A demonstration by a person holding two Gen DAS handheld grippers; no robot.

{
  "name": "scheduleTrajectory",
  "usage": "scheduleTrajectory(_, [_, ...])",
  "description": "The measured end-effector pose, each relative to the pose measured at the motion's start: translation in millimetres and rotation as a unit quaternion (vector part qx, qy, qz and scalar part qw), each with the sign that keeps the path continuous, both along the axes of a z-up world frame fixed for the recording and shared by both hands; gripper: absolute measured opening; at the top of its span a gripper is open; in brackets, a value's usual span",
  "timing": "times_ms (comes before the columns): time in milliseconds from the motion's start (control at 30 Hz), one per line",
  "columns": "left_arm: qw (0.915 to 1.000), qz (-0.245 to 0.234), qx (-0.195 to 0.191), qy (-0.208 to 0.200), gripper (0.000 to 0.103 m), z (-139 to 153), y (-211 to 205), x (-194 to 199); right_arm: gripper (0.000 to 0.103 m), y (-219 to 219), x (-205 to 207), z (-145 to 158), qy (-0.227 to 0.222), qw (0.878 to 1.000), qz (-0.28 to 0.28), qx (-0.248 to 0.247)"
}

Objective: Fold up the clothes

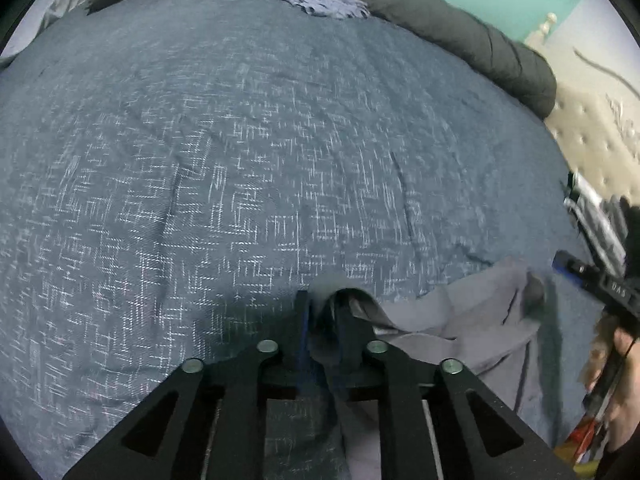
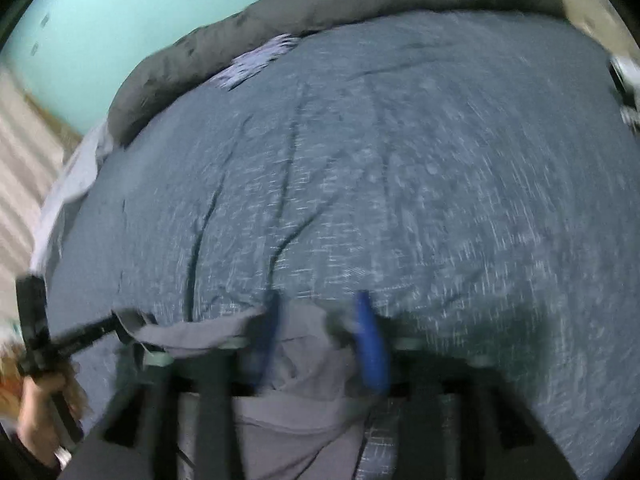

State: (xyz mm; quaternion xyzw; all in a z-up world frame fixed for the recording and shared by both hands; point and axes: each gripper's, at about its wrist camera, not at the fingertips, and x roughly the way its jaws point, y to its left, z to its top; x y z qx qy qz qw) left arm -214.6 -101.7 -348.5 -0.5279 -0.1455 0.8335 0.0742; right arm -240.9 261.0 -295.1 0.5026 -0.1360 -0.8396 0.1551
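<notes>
A grey garment (image 1: 472, 320) lies on the blue patterned bedspread (image 1: 240, 140) at the near right of the left wrist view. My left gripper (image 1: 324, 304) is shut on one edge of it, cloth bunched between the jaws. In the right wrist view, which is blurred, the same garment (image 2: 296, 368) runs between the blue fingers (image 2: 370, 344) of my right gripper (image 2: 320, 320); the jaws stand apart with cloth between them. The left gripper (image 2: 120, 326) shows at the left, holding the garment's far corner. The right gripper (image 1: 560, 264) shows at the right edge of the left wrist view.
A rolled dark grey duvet (image 1: 440, 20) lies along the far edge of the bed. A crumpled blue-purple cloth (image 1: 324, 2) sits in front of it. A beige tufted headboard (image 1: 592, 136) is at the right. The wall (image 2: 120, 12) behind is teal.
</notes>
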Motion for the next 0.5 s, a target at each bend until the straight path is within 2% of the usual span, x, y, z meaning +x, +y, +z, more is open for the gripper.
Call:
scheduleTrajectory(100, [0.9999, 0.011, 0.001, 0.011, 0.028, 3.8, -4.4, 7.2, 0.053, -4.0, 10.6, 7.0, 0.012, 1.0, 0.021, -0.006])
scheduleTrajectory(167, [0.9997, 0.017, -0.001, 0.019, 0.031, 6.7, -7.7, 12.7, 0.053, -8.8, 18.9, 11.1, 0.016, 0.999, 0.037, -0.014])
scheduleTrajectory(233, [0.9994, 0.022, 0.003, 0.028, 0.044, 10.6, -11.5, 19.4, 0.053, -22.0, 30.7, 9.7, 0.01, 0.998, 0.063, -0.023])
scheduleTrajectory(367, [0.998, 0.039, 0.012, 0.049, 0.047, 20.0, -21.6, 36.9, 0.053, -63.3, 55.3, -7.3, -0.016, 0.992, 0.123, -0.006])
scheduleTrajectory(500, [0.9956, 0.059, 0.01, 0.071, 0.047, 25.0, -26.7, 62.9, 0.053, -93.4, 63.3, -23.6, -0.029, 0.989, 0.142, 0.001])
